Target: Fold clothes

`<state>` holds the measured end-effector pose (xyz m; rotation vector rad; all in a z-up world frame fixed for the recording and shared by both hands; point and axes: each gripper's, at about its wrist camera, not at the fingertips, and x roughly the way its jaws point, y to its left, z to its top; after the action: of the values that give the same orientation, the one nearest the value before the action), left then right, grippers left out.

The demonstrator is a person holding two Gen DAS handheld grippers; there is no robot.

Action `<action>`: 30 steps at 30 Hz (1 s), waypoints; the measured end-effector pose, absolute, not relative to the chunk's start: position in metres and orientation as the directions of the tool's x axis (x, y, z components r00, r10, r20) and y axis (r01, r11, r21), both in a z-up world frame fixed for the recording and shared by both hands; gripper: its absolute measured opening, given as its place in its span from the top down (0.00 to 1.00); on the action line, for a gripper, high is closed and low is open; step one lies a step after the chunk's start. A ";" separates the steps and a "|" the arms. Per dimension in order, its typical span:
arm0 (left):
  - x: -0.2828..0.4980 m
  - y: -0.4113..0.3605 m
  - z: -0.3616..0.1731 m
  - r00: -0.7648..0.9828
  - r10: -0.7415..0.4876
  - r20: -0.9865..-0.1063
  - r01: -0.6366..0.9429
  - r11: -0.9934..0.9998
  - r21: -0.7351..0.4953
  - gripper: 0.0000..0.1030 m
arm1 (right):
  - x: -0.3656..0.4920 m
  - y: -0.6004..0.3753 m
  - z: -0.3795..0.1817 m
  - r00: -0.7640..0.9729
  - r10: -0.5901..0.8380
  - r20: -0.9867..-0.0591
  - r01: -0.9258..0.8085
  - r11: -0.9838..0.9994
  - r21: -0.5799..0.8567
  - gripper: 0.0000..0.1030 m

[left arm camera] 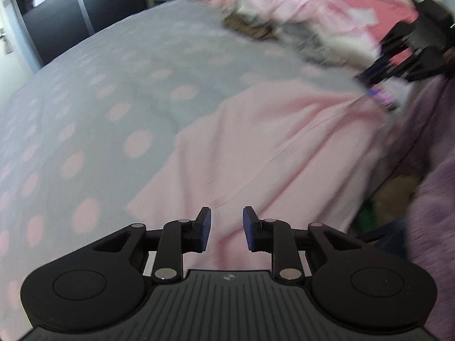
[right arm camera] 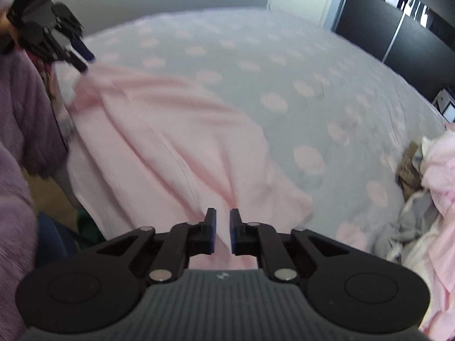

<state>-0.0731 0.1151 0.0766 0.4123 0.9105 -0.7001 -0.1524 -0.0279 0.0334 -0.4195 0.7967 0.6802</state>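
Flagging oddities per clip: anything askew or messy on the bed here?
The pink garment lies rumpled, with diagonal creases, partly hanging off the bed's edge. An unfolded clothes heap sits near the headboard. Nothing looks damaged or spilled.

A pale pink garment (left arm camera: 270,147) is lying spread and wrinkled at the near edge of the bed (left arm camera: 113,85), part of it hanging over that edge. A heap of clothes (right arm camera: 426,193), pink, grey and brown, is sitting crumpled toward the bed's head end, apart from the garment.
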 end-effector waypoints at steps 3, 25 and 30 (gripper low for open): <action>-0.082 0.087 0.068 0.330 -0.447 -0.832 0.778 0.627 -0.029 0.79 | -0.166 0.000 0.033 0.447 0.477 -0.757 -0.764 0.644 -0.045 0.87; -0.059 0.040 -0.067 0.210 -0.229 -0.950 0.802 0.596 0.033 0.83 | -0.144 0.031 -0.081 0.347 0.287 -0.893 -0.736 0.673 -0.070 0.96; -0.073 0.039 -0.074 0.080 -0.226 -0.971 0.832 0.552 -0.060 0.96 | -0.159 0.031 -0.083 0.223 0.328 -0.918 -0.776 0.629 0.037 0.98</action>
<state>-0.0731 0.0394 -0.0743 0.6104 1.2483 -0.8688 -0.1587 0.0306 -0.0829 -0.4866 1.0989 0.8052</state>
